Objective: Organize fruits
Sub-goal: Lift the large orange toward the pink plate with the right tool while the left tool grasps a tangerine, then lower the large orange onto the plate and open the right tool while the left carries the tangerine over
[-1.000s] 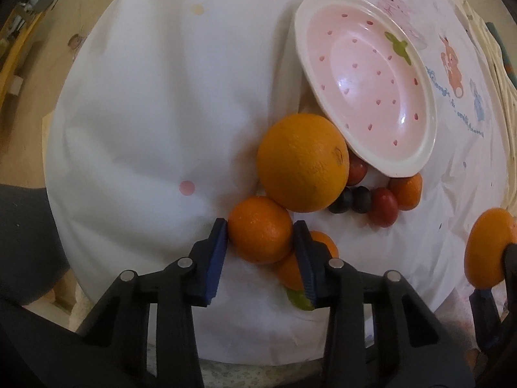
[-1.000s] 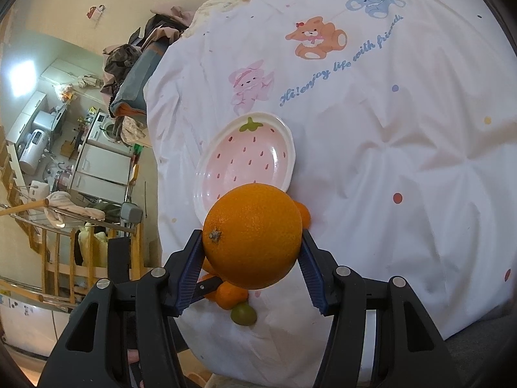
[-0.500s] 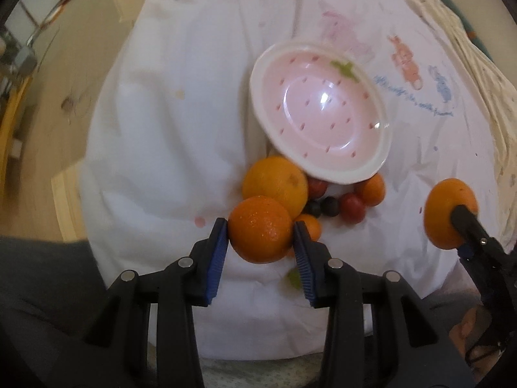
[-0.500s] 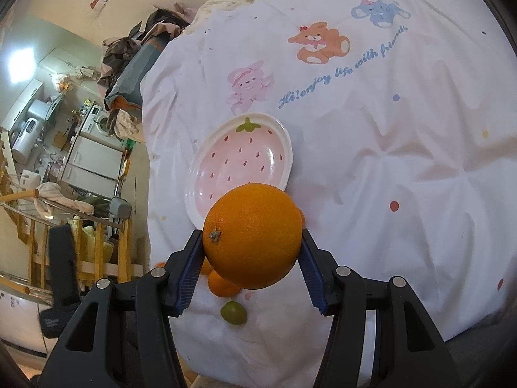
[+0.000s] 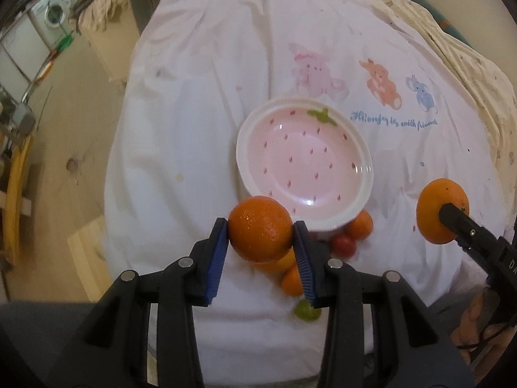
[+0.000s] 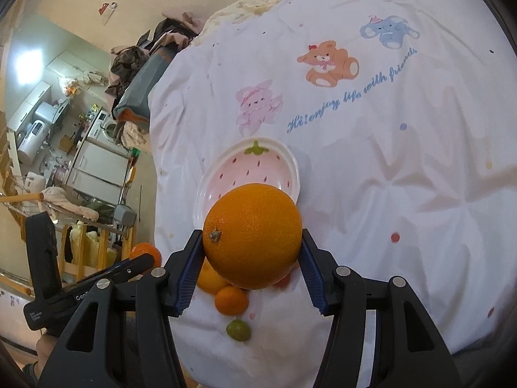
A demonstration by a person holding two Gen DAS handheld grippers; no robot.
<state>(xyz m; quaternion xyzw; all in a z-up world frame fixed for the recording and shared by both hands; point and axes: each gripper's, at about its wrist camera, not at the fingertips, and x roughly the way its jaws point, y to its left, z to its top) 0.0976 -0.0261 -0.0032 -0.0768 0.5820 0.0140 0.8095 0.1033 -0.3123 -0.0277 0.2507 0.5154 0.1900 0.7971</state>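
- We see both views in soft, even indoor light with a warm cast; nothing is harshly lit.
- In the right wrist view a bright window (image 6: 30, 66) at the far left blows out to white.
- Small glare spots sit on the glossy plate (image 5: 303, 165) in the left wrist view.
- We find the left wrist view slightly blurred, softest around the small fruits (image 5: 344, 245) near the plate's rim.
- The right wrist view is sharper; the printed bedsheet (image 6: 387, 161) shows gentle shadows in its folds.
- Fisheye bending curves both views, and black vignetting fills the corners.
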